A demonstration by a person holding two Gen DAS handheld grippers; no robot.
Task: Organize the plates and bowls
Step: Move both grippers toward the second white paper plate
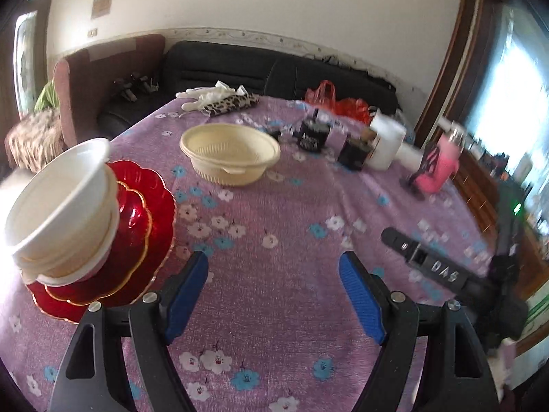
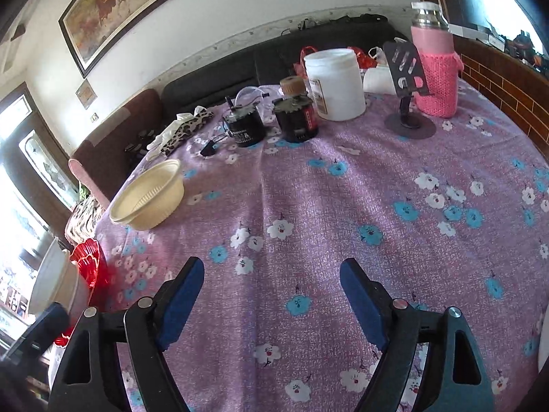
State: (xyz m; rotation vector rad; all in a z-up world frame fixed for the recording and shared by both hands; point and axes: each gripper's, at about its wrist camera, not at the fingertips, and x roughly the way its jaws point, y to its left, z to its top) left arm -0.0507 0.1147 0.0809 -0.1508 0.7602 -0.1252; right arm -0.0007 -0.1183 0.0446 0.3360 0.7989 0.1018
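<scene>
While both tilt down over the tablecloth (image 1: 274, 309), left gripper (image 1: 273, 271) jaws wide, empty, right gripper (image 2: 272, 278) likewise.

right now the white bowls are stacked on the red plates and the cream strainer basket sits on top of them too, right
Not quite. The white bowls are stacked on the red plates, but the cream strainer basket is not on top of them: it stands by itself on the floral tablecloth, apart from the stack. The left wrist view shows it.
</scene>
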